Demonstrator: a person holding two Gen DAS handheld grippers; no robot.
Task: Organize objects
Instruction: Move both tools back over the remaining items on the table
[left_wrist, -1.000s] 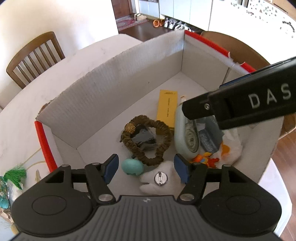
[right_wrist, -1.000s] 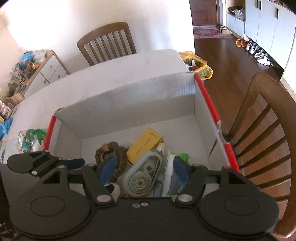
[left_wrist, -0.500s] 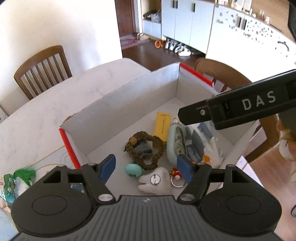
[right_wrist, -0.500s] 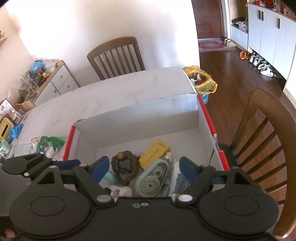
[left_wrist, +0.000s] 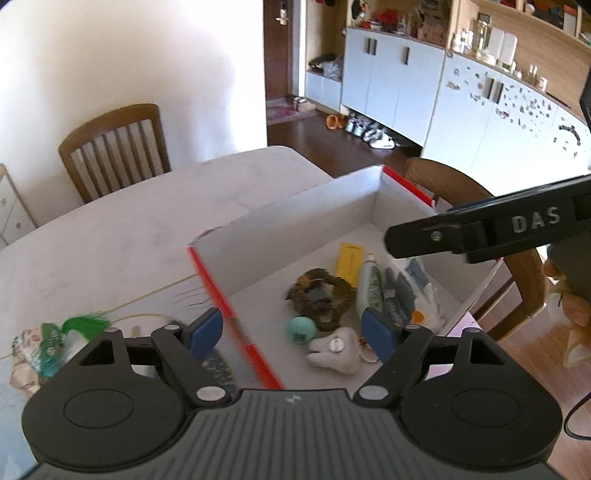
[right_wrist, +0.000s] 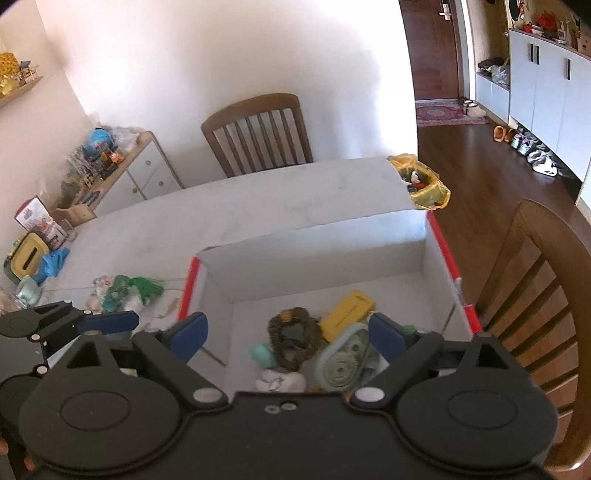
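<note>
White cardboard with red edges makes the open box (left_wrist: 295, 221) on the pale stone-like table (left_wrist: 129, 229), and inside it lie a brown braided ring (left_wrist: 319, 295), a flat yellow packet (left_wrist: 349, 260), a smooth teal egg (left_wrist: 302, 329), a soft tooth-shaped plush (left_wrist: 338, 349) and a rounded tape dispenser (right_wrist: 341, 363). My left gripper (left_wrist: 291, 334) and right gripper (right_wrist: 288, 332) have both just been widening their jaws; they stand far apart with nothing between the blue pads. A green tassel (left_wrist: 86, 321) lies outside the box.

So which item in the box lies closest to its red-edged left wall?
The small teal egg, beside the white tooth-shaped plush; the brown wreath-like ring and yellow box lie further in.
</note>
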